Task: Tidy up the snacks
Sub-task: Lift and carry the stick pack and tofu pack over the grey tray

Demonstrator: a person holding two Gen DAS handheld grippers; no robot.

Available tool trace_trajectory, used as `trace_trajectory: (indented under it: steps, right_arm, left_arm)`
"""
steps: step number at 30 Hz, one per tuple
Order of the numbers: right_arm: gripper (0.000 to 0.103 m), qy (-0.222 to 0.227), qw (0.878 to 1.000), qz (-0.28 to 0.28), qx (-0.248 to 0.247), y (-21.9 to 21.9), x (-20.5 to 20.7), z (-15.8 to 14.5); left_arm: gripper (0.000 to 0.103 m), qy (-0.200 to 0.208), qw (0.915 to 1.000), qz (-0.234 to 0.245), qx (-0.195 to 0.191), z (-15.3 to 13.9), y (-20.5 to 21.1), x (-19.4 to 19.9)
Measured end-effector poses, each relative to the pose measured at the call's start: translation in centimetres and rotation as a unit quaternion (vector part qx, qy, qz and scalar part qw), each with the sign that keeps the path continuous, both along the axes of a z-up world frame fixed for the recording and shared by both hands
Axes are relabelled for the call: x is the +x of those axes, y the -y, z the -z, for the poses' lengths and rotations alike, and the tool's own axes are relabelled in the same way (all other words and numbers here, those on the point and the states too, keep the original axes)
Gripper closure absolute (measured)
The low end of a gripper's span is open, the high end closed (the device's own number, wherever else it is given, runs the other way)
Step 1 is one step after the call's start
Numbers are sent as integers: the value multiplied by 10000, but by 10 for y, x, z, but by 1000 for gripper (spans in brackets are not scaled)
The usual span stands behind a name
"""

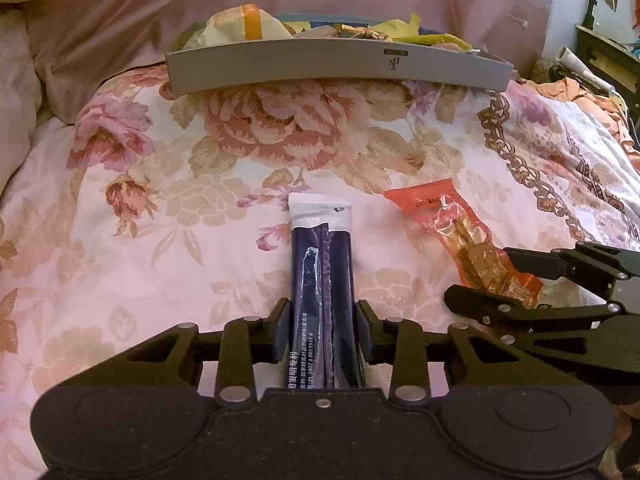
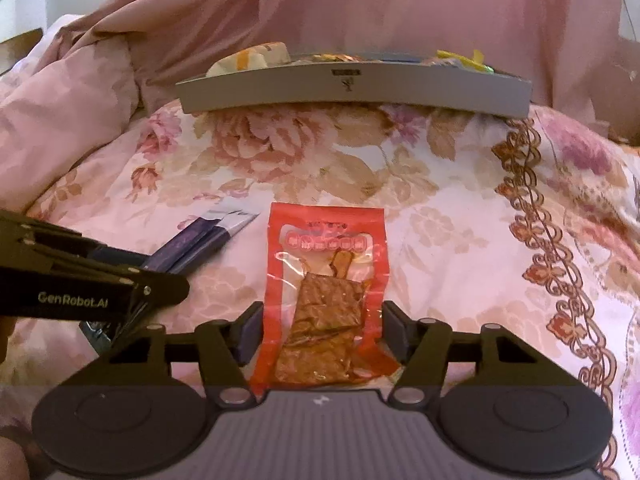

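Snack packets look light, crinkly, slippery: left gripper [image 1: 322, 326] pinches the purple stick sachets [image 1: 322, 272]; right gripper [image 2: 323, 330] brackets the red tofu pouch [image 2: 326, 292] mid-width, contact unclear; grey tray [image 1: 340, 66] at twelve o'clock.

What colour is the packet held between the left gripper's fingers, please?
The stick packet is dark purple with a white top end, clearest in the left wrist view.

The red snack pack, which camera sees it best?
The right wrist view: the red pack lies straight ahead between the right gripper's fingers, its whole front showing. The left wrist view shows it off to the side, slanted, its near end hidden by that gripper.
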State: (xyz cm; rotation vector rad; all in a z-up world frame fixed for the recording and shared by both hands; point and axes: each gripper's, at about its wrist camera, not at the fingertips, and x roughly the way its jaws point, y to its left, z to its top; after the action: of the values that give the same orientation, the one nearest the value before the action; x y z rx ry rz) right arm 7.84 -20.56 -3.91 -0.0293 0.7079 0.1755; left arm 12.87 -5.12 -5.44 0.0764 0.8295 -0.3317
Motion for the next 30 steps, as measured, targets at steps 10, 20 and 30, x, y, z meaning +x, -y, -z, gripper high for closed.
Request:
trace_trajectory:
  steps: [10,20,30]
  right_arm:
    - [48,189,9992,-89,-337,-8,-7,-8]
    - [49,492,9933,-238,-1022,-22,-13,-12]
    - [49,797,9836,-342,-1580,-29,-18,-13]
  left_arm:
    - [70,65,10000,64,24,-2,7,-6]
    - [70,217,9997,8,-54,-5,8,-11]
    - [70,366,9991,-129,-142,-10,5,-12]
